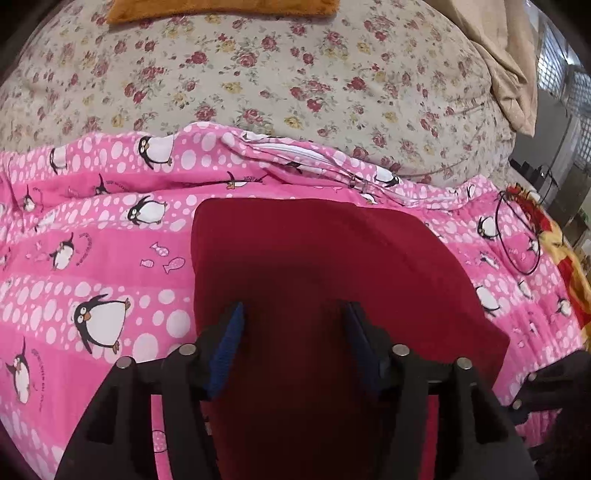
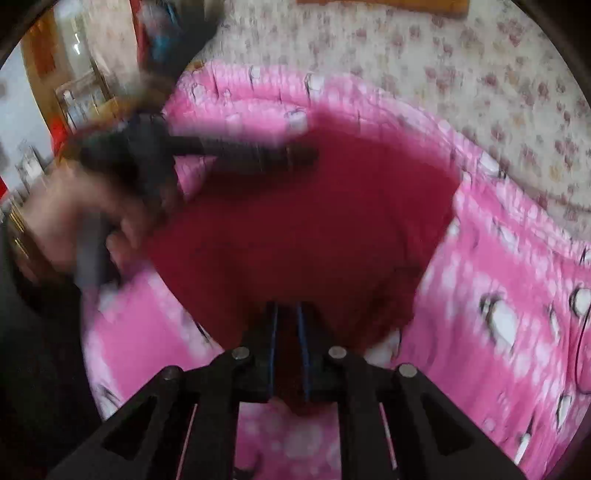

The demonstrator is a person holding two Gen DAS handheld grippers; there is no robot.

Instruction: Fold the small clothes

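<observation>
The red cloth (image 1: pixel 314 266) lies flat on a pink penguin blanket (image 1: pixel 92 258) over a flowery bed (image 1: pixel 258 74). The left gripper (image 1: pixel 293 314) hangs wide open above it. The right gripper (image 2: pixel 287 314) looks nearly closed on the cloth's edge, though blur hides it.

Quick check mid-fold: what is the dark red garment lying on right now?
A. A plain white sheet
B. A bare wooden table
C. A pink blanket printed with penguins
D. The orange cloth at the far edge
C: in the left wrist view the dark red garment lies flat on the pink penguin blanket, which is spread over a floral bedcover; the orange cloth sits far beyond it, apart from it.
</observation>
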